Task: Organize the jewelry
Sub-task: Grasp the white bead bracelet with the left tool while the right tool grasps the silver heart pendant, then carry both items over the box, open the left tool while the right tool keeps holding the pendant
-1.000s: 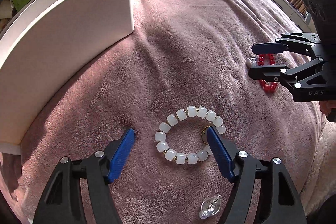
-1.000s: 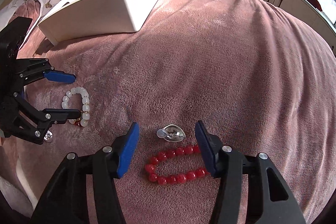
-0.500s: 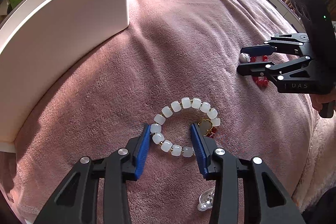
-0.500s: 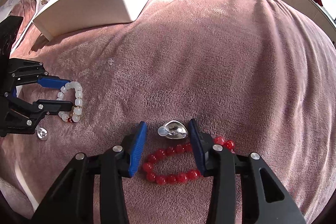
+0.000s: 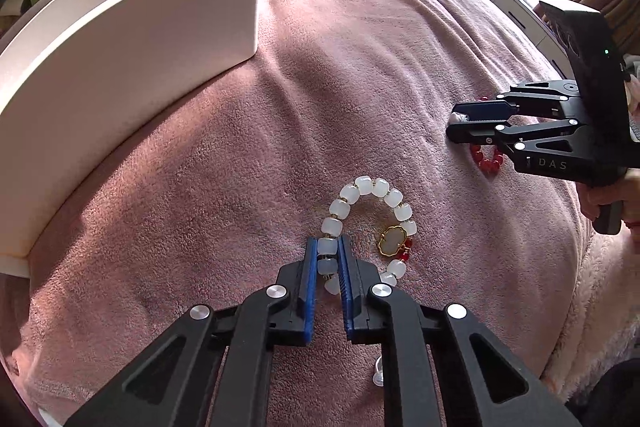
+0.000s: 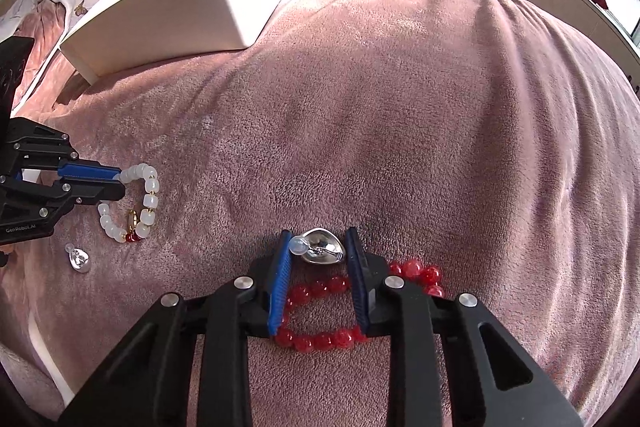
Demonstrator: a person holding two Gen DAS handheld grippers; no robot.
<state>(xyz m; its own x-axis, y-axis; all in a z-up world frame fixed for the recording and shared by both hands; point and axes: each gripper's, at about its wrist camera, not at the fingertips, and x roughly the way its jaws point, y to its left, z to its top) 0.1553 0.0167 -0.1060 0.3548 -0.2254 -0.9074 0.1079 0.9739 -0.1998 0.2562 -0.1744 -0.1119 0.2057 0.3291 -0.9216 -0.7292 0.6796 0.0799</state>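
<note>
A white bead bracelet [image 5: 394, 197] with a gold charm [image 5: 392, 241] lies on the pink blanket [image 5: 360, 67]. My left gripper [image 5: 326, 241] is shut on beads at the bracelet's near left side. From the right wrist view the same grip shows at the left gripper [image 6: 120, 182] on the white bracelet [image 6: 151, 201]. My right gripper [image 6: 319, 233] has its jaws closing around a silver earring [image 6: 322, 247]; the pads flank it closely without visibly pressing. A red bead bracelet [image 6: 320, 341] lies under that gripper, also visible as red beads [image 5: 486, 163] below the right gripper [image 5: 454, 123].
A white open box [image 5: 140, 59] stands on the blanket at the far left, shown as the white box [image 6: 180, 3] too. A second silver earring [image 6: 79, 261] lies just beneath the left gripper. A hand [image 5: 600, 195] holds the right gripper. Cabinets and windows run behind the bed.
The left jaws have drawn in from wide apart and clamped the white bracelet's beads. The right jaws have narrowed from straddling the red bracelet to flanking the silver earring.
</note>
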